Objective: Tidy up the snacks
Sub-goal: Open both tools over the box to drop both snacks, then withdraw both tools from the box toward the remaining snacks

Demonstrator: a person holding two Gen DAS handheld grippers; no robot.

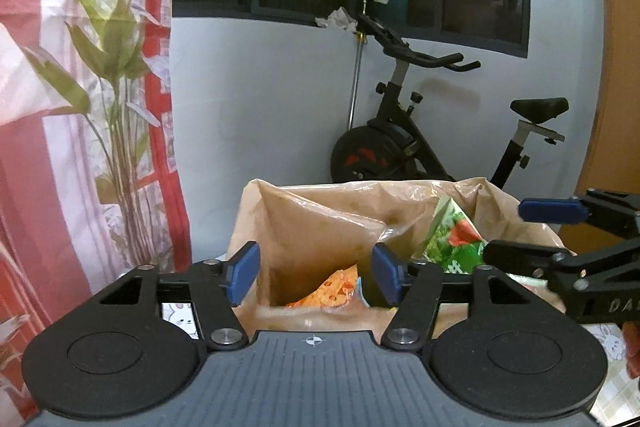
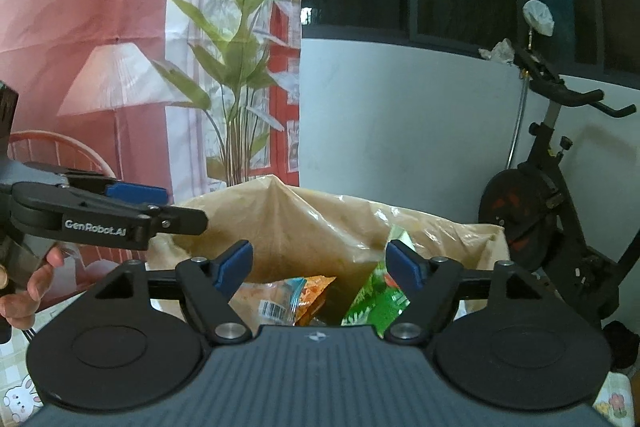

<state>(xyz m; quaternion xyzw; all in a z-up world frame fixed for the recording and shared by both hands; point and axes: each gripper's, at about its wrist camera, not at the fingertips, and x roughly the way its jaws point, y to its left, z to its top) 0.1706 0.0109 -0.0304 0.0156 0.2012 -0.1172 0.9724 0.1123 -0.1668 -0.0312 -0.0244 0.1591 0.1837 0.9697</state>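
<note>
I am holding both grippers, left [image 1: 316, 273] and right [image 2: 320, 267], spread and empty, over a crinkled tan plastic bag [image 2: 320, 223] containing an orange snack packet [image 2: 314, 293] and a green one [image 2: 376, 301], both partly hidden.

We look forward along each claw, both close above the open brown bag [image 1: 320, 223], facing the wall and exercise bike [image 1: 424, 131]. We share both; each view catches the other claw sideways.
</note>
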